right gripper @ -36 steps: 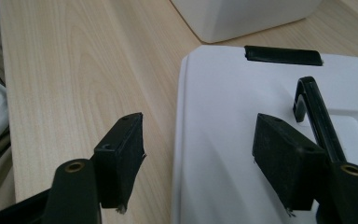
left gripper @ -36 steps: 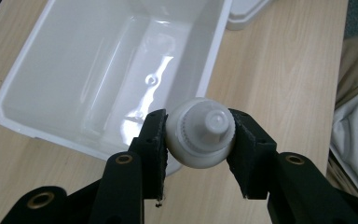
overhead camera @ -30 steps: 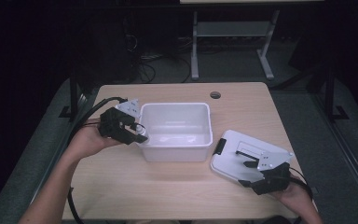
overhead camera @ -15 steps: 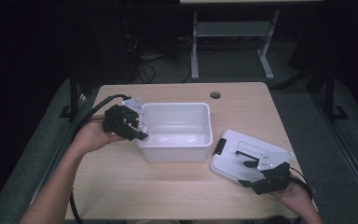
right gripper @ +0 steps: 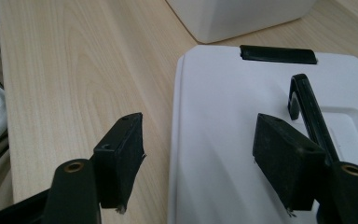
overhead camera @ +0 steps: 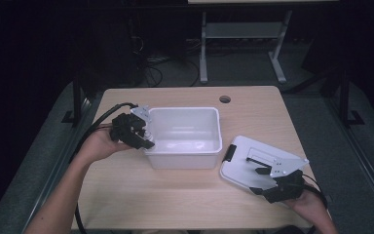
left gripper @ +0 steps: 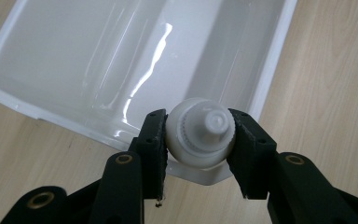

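The left gripper is clamped on a small white ribbed screw cap, probably the end of a tube or bottle whose body is hidden behind it, so its long axis seems to run straight back along the jaws. In the left gripper view the cap hangs right over the near corner of the open white plastic bin, with the empty hollow of the bin spreading out just beyond it. In the high view that gripper sits at the bin's left rim, far nearer to it than the other hand.

The right gripper is spread wide with nothing between its jaws; one jaw is over the white lid, the other over bare wood, so they straddle the lid's edge. The lid lies flat on the table just right of the bin, black latch toward it and a black handle on top.

Any drop of the capped thing would go inward and down, and the bin's interior is clear. Bare tabletop lies in front of the bin, giving room to bring the lid across.
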A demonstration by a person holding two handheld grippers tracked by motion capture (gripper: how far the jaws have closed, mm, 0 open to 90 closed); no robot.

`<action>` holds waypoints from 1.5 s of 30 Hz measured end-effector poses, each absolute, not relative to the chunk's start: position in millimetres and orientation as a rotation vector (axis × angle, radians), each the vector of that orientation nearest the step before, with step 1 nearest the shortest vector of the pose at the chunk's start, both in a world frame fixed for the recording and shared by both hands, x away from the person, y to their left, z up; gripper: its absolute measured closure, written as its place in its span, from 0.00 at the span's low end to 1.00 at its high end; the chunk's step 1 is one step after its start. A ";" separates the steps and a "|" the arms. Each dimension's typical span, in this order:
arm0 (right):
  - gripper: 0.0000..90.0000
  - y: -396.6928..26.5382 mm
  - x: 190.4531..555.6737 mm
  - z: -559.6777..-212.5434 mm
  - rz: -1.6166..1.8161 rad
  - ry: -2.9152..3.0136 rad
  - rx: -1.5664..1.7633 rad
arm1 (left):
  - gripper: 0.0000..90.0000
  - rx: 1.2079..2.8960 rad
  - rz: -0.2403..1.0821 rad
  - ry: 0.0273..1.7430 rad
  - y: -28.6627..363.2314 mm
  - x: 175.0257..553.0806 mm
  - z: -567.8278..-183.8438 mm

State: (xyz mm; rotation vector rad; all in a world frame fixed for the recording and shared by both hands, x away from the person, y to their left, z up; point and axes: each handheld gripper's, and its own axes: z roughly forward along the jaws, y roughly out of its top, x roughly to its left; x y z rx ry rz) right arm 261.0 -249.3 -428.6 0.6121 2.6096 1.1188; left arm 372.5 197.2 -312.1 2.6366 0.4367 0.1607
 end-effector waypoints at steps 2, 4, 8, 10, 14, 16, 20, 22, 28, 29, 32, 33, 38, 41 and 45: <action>0.37 -249.1 261.3 -428.8 1.117 2.612 0.610 | 0.66 2.637 0.156 0.444 197.3 373.0 -314.1; 0.37 -248.8 261.7 -429.1 1.115 2.615 0.608 | 0.66 2.640 0.155 0.445 197.0 373.9 -315.6; 0.37 -248.3 261.6 -429.6 1.116 2.617 0.612 | 0.66 2.647 0.153 0.442 195.0 375.5 -317.6; 0.37 -247.9 261.7 -430.4 1.115 2.621 0.608 | 0.66 2.650 0.152 0.442 193.6 376.3 -319.1; 0.37 -248.4 261.4 -430.5 1.115 2.622 0.611 | 0.66 2.645 0.149 0.446 191.9 377.7 -323.6; 0.37 -249.0 261.4 -430.2 1.115 2.619 0.611 | 0.66 2.645 0.145 0.453 191.5 379.3 -326.0; 0.37 -249.5 261.0 -430.0 1.116 2.616 0.615 | 0.66 2.643 0.147 0.460 191.2 382.9 -329.4; 0.37 -249.7 261.2 -430.3 1.116 2.618 0.616 | 0.66 2.645 0.149 0.462 190.6 384.9 -330.7; 0.37 -249.4 261.6 -431.0 1.113 2.623 0.613 | 0.66 2.653 0.144 0.466 186.7 389.0 -336.6; 0.37 -249.6 261.6 -431.1 1.115 2.621 0.613 | 0.66 2.656 0.144 0.467 186.0 389.5 -337.6; 0.37 -250.3 261.4 -431.0 1.117 2.619 0.615 | 0.66 2.661 0.148 0.468 184.3 390.9 -340.8; 0.37 -250.6 261.5 -431.1 1.115 2.618 0.612 | 0.66 2.664 0.148 0.465 184.0 391.6 -341.7; 0.37 -251.3 261.3 -431.1 1.117 2.619 0.618 | 0.66 2.665 0.155 0.466 182.2 393.0 -345.3; 0.37 -251.2 261.7 -431.3 1.115 2.619 0.617 | 0.66 2.666 0.161 0.469 181.1 393.3 -346.2; 0.37 -250.8 261.8 -431.7 1.114 2.623 0.618 | 0.66 2.674 0.174 0.465 179.6 394.6 -348.5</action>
